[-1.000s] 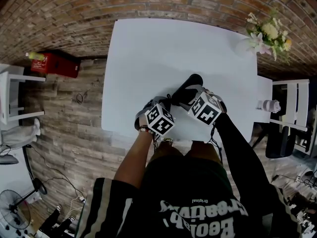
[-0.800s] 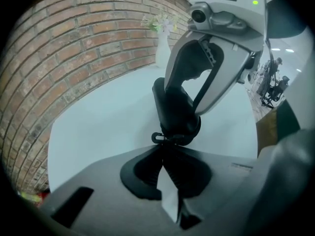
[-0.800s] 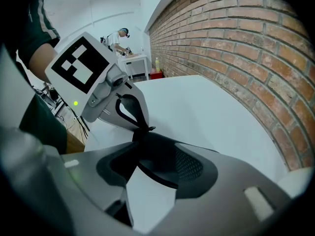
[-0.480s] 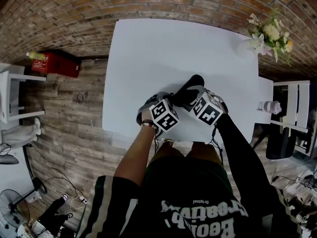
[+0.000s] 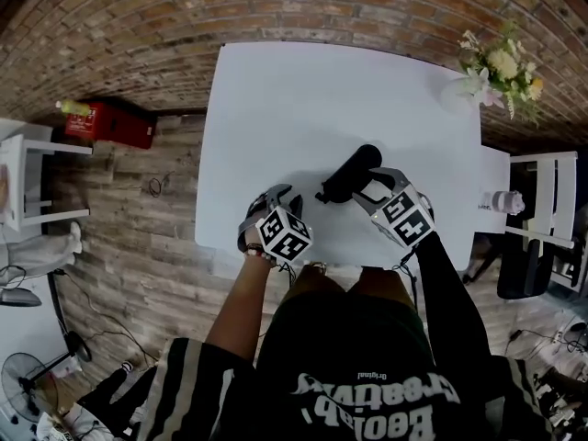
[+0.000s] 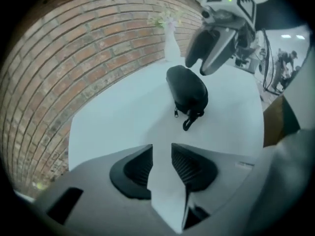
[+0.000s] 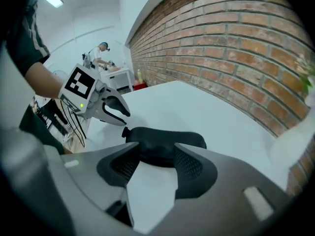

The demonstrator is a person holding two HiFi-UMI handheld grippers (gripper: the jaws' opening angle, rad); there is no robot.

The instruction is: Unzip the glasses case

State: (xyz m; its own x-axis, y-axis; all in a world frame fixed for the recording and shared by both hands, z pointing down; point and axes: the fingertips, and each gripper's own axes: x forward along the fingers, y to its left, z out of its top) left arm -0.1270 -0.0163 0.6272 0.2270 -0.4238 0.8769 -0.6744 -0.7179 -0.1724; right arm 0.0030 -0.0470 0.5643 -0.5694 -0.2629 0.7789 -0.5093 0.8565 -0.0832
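The black glasses case (image 5: 349, 175) lies zipped shut on the white table (image 5: 276, 99), just ahead of the right gripper (image 5: 369, 189). That gripper's jaws stand spread wide; the case sits just past their tips and the pads do not press it. The case's strap loop (image 6: 189, 122) and zipper pull (image 6: 175, 113) face the left gripper (image 5: 266, 202), which is well apart from the case. Its jaws have just been opening and now stand slightly parted with only bare table between them.
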